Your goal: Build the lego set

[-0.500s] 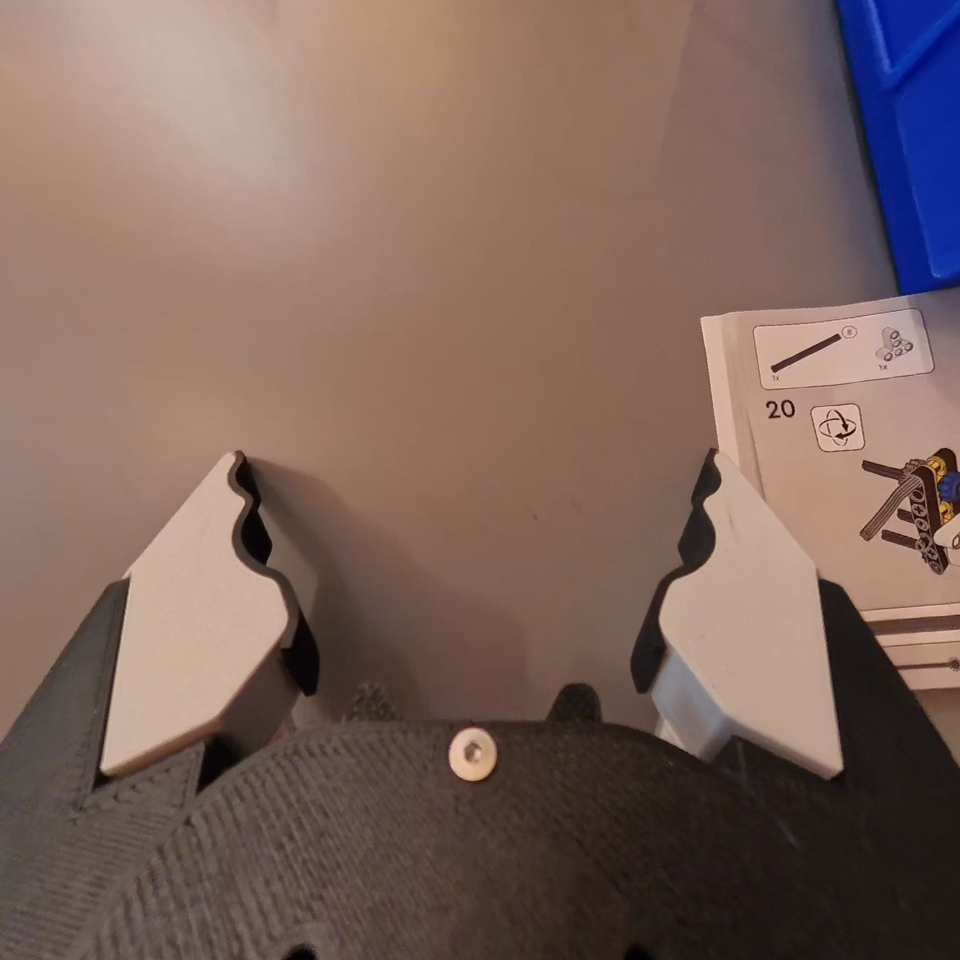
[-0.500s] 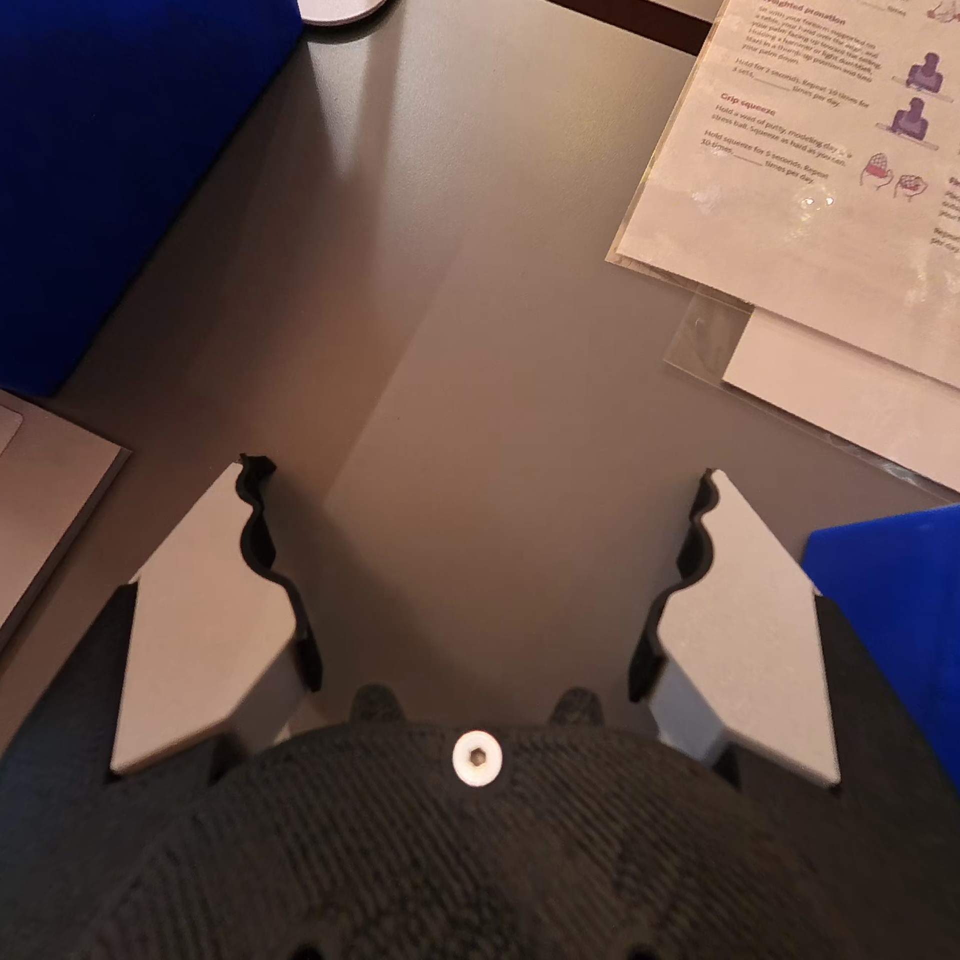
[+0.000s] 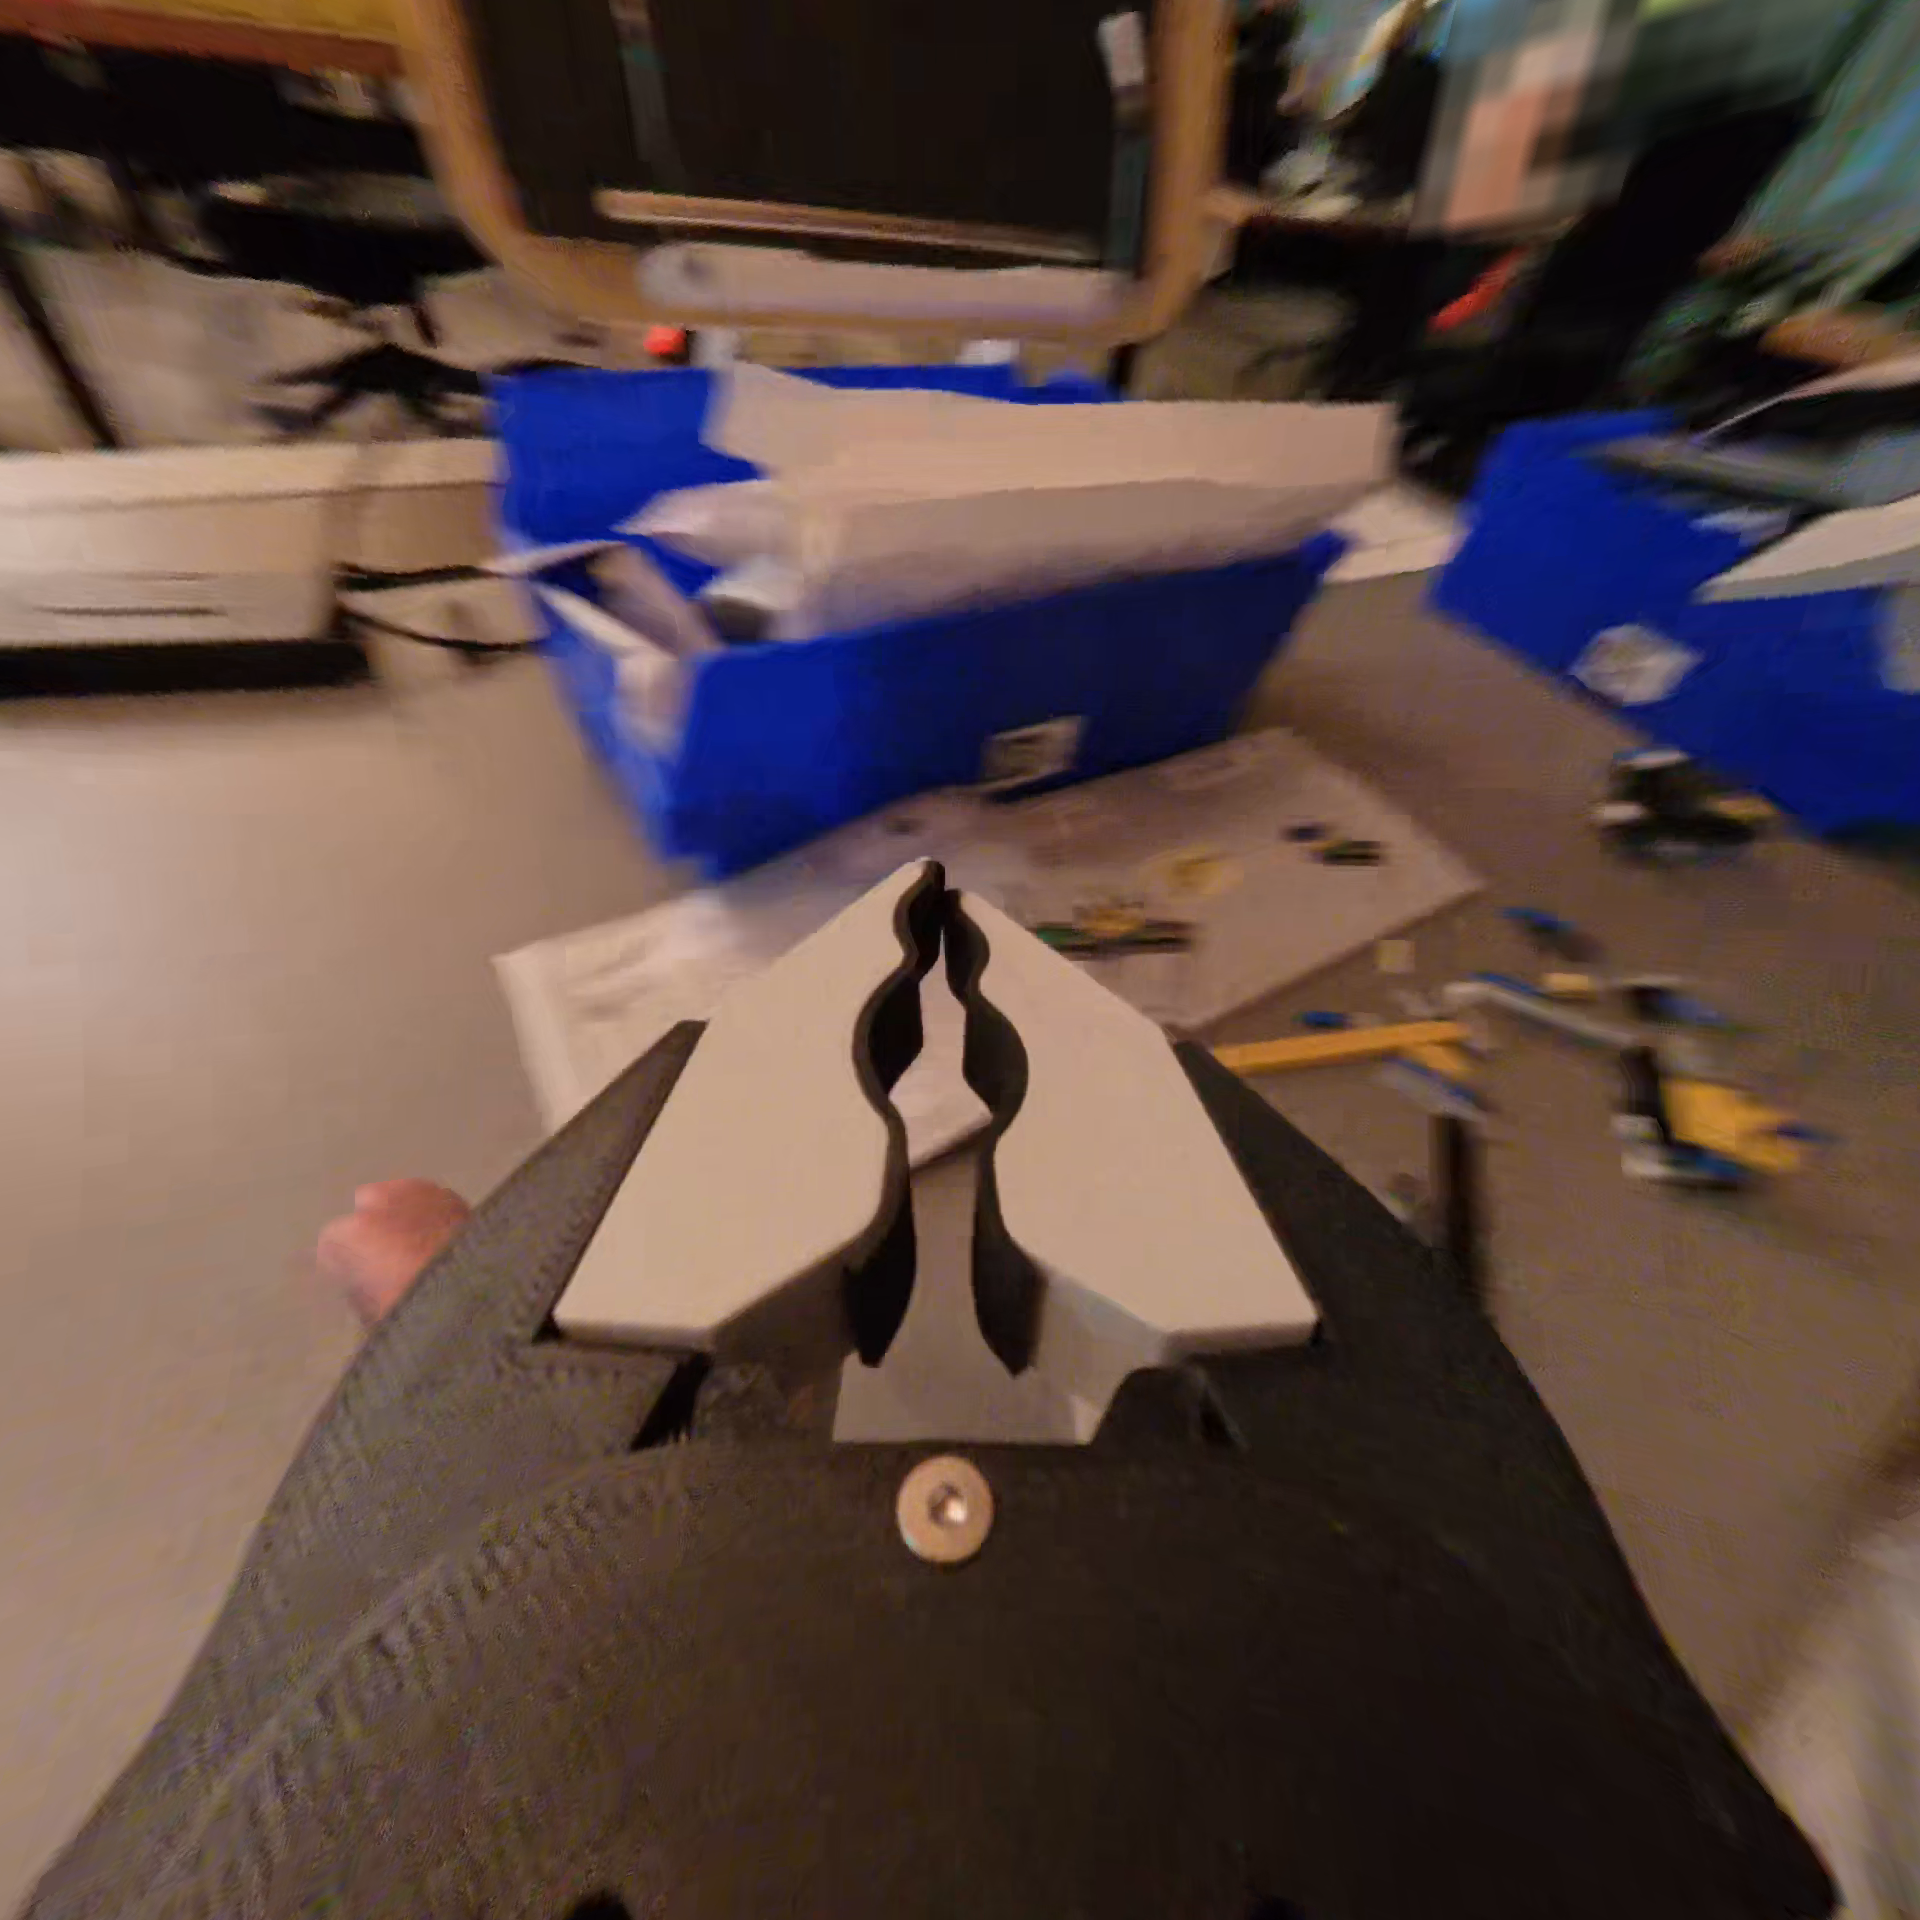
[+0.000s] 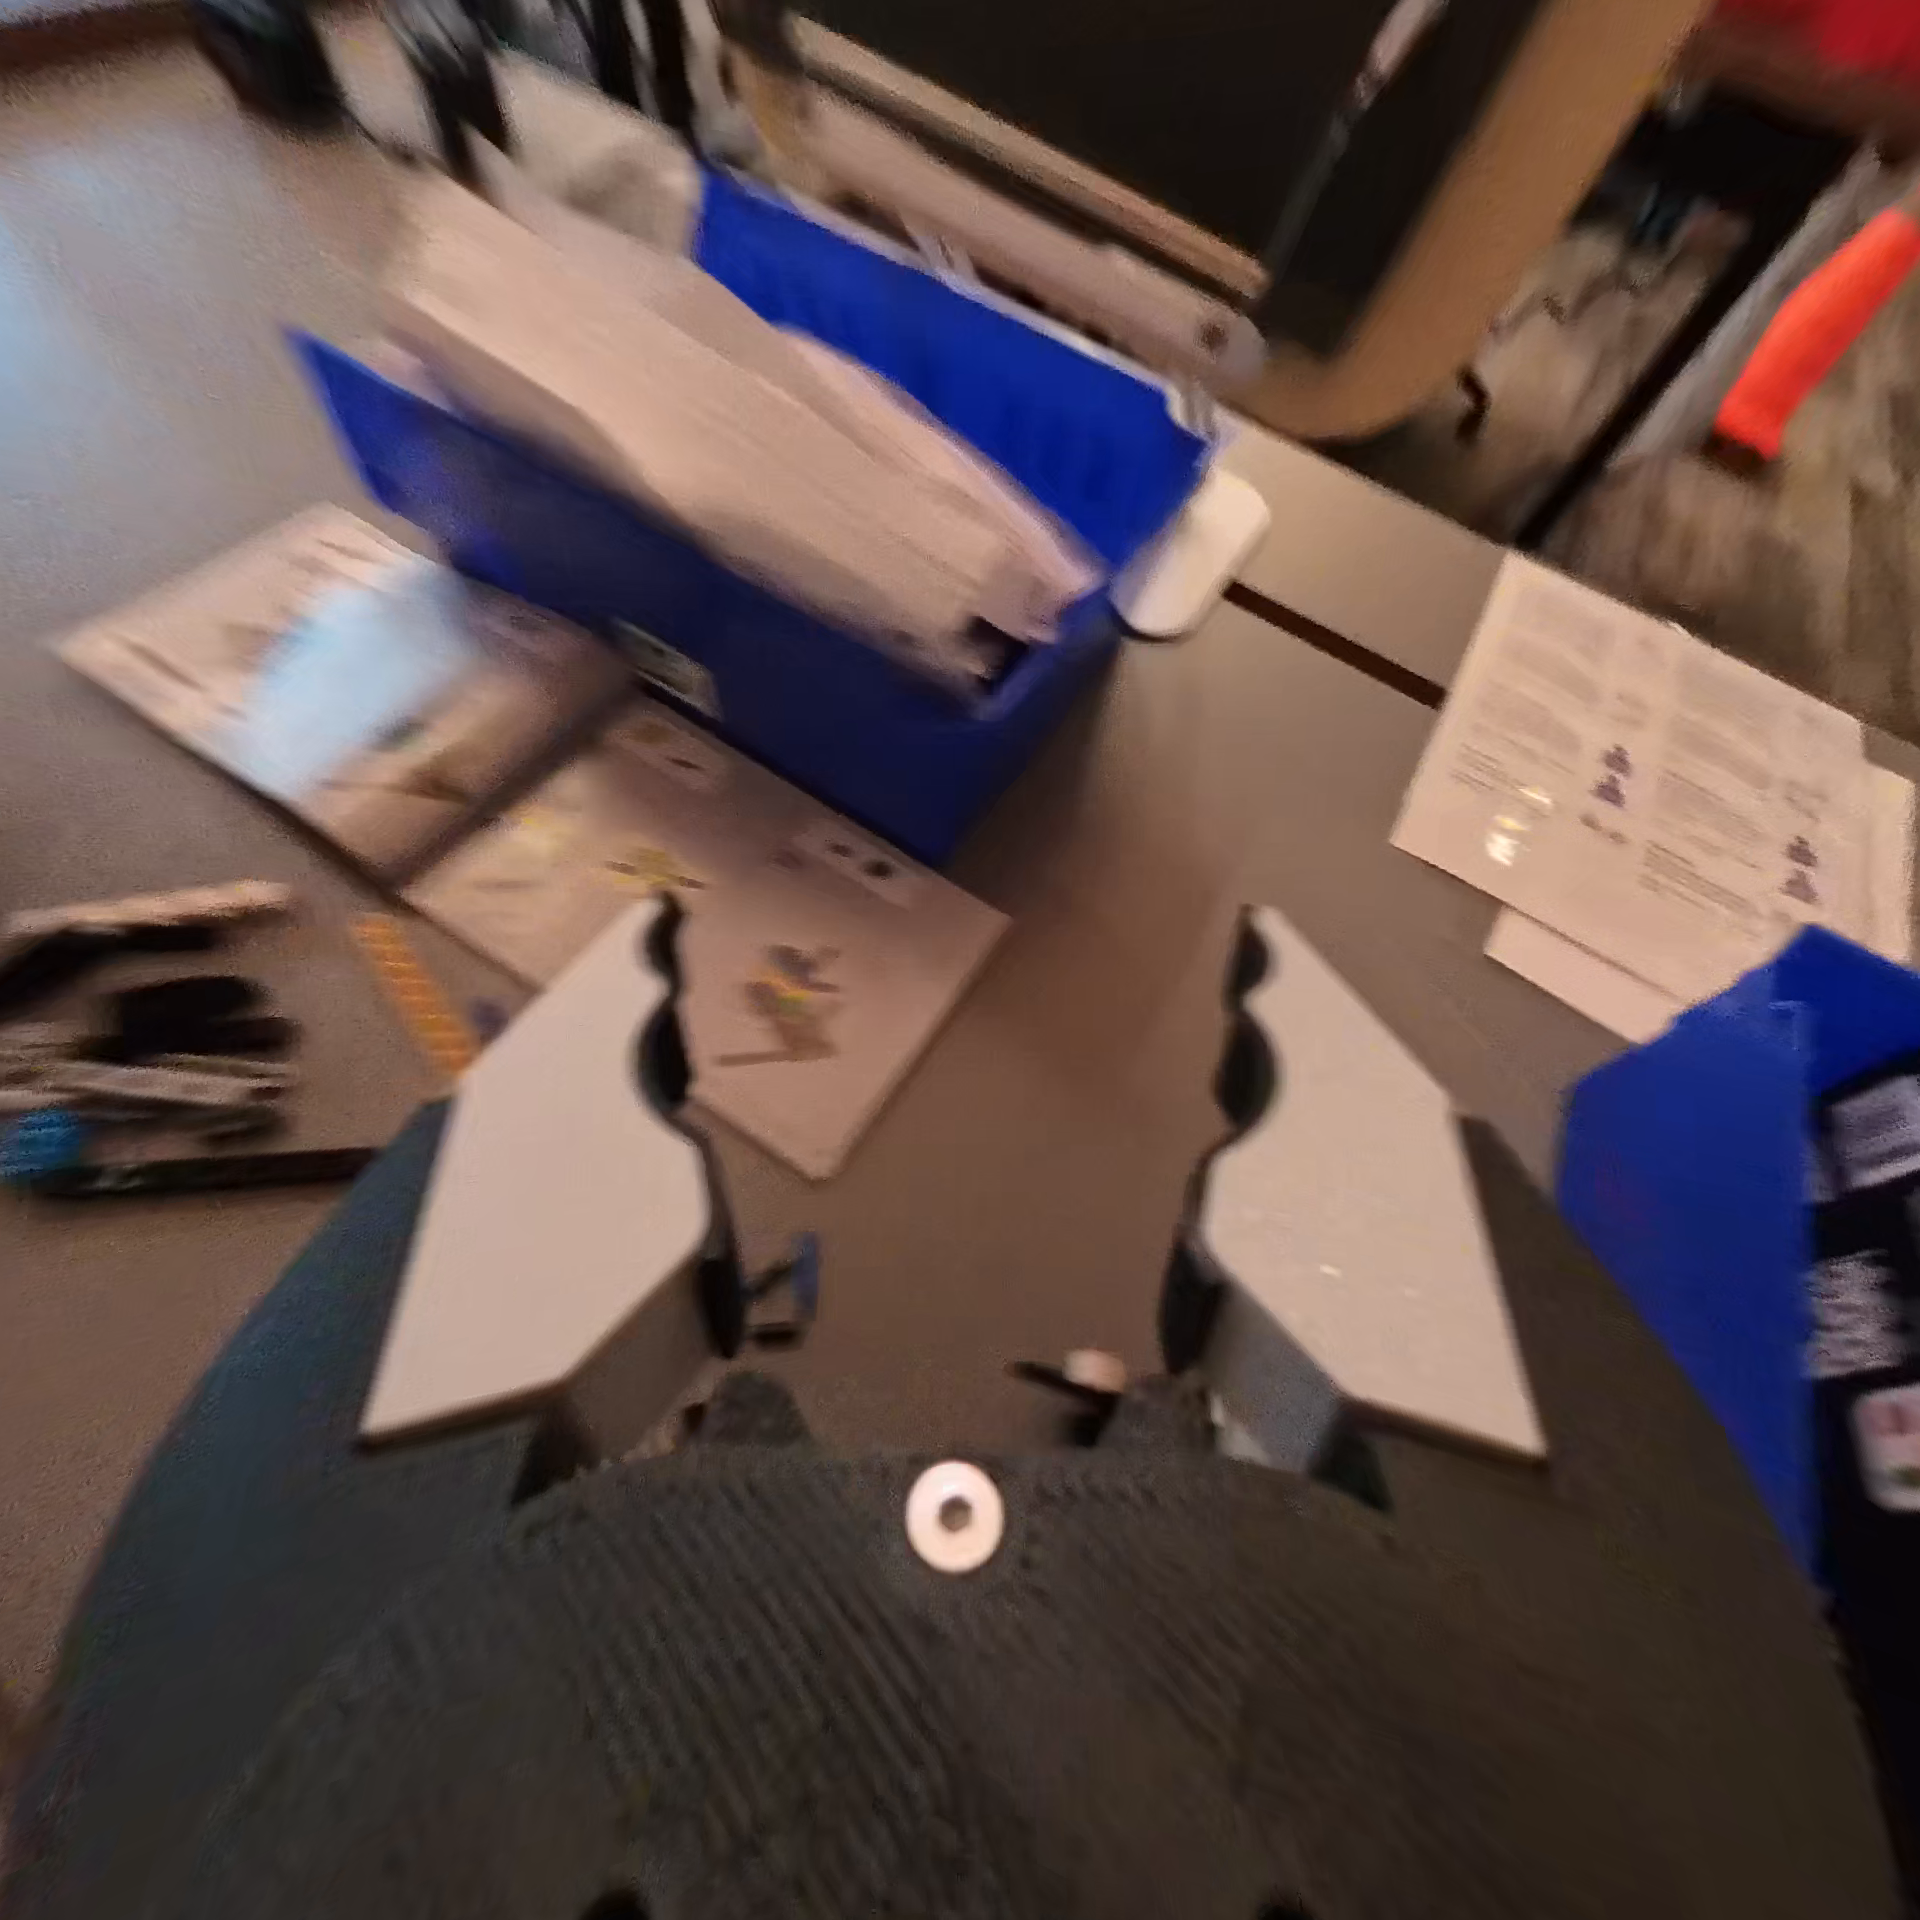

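Both views are motion-blurred. My left gripper (image 3: pixel 935 883) is shut with nothing between its fingers, raised over the near corner of the open instruction booklet (image 3: pixel 1247 862). To its right lie a yellow beam (image 3: pixel 1340 1044), a part-built blue, yellow and black Lego assembly (image 3: pixel 1683 1122) and a smaller one (image 3: pixel 1662 805). My right gripper (image 4: pixel 956 925) is open and empty above the table, with the booklet (image 4: pixel 831 935) just to its left. Small blue and black pieces (image 4: pixel 779 1278) and a small pin (image 4: pixel 1081 1371) lie between its fingers near the base.
A blue bin (image 3: pixel 935 707) holding a white box stands behind the booklet; it also shows in the right wrist view (image 4: pixel 831 707). A second blue bin (image 4: pixel 1704 1195) is at the right. A laminated sheet (image 4: pixel 1642 790) lies far right. A dark Lego model (image 4: pixel 145 1039) sits at the left.
Both grippers have tilted up from looking down at the table to looking across it. The left gripper has gone from open to shut. The right gripper stays open.
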`<state>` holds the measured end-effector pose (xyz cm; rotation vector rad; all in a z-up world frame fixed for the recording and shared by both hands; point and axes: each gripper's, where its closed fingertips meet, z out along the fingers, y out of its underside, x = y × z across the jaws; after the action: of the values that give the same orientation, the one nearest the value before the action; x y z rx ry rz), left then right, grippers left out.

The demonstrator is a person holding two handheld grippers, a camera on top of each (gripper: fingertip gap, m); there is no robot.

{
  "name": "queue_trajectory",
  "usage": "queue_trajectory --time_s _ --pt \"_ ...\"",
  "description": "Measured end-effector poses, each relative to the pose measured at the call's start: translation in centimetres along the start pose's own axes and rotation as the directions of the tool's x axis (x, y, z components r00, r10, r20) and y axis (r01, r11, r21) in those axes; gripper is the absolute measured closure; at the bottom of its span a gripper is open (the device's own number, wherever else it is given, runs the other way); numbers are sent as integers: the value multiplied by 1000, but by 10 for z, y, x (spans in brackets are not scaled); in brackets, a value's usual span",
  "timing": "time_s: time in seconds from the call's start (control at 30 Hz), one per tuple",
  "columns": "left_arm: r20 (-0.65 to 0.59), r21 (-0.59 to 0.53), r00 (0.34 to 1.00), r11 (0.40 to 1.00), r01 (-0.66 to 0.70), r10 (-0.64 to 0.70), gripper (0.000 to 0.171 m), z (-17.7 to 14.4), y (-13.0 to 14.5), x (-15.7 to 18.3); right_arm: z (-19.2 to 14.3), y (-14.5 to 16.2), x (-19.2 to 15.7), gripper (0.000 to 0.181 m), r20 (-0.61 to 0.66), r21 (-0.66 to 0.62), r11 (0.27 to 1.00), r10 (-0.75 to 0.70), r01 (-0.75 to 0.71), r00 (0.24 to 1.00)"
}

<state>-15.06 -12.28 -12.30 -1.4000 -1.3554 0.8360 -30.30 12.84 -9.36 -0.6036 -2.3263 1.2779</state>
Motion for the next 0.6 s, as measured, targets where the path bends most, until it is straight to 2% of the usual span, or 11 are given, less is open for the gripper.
queue_trajectory --time_s 0.03,0.13,0.2,0.27,0.37,0.47,0.53,0.6 --pt "-39 14 999 1000 24 -24 171 1 5 20 -15 -3 -24 105 29 72 997 15 -17 999" --pt "9 41 1000 999 -29 29 171 2 18 49 -55 2 -82 181 108 301 951 34 -66 994" --pt "-46 37 998 998 -41 42 171 6 26 74 -72 14 -97 181 126 448 880 110 -155 986" --pt "-169 22 985 1000 -16 20 171 12 37 103 -73 30 -97 181 131 506 842 139 -187 982" --pt "-318 -33 946 998 52 -60 171 16 55 136 -58 46 -93 181 152 442 879 122 -178 981" --pt "-369 -59 924 994 88 -104 171 16 60 152 -51 56 -88 181 181 430 872 171 -234 969" --pt "-371 -55 926 997 49 -66 171 15 61 156 -50 60 -86 180 210 410 869 206 -277 956" --pt "-321 -24 947 1000 19 -26 171 16 60 151 -51 61 -79 181 214 407 855 251 -320 944"
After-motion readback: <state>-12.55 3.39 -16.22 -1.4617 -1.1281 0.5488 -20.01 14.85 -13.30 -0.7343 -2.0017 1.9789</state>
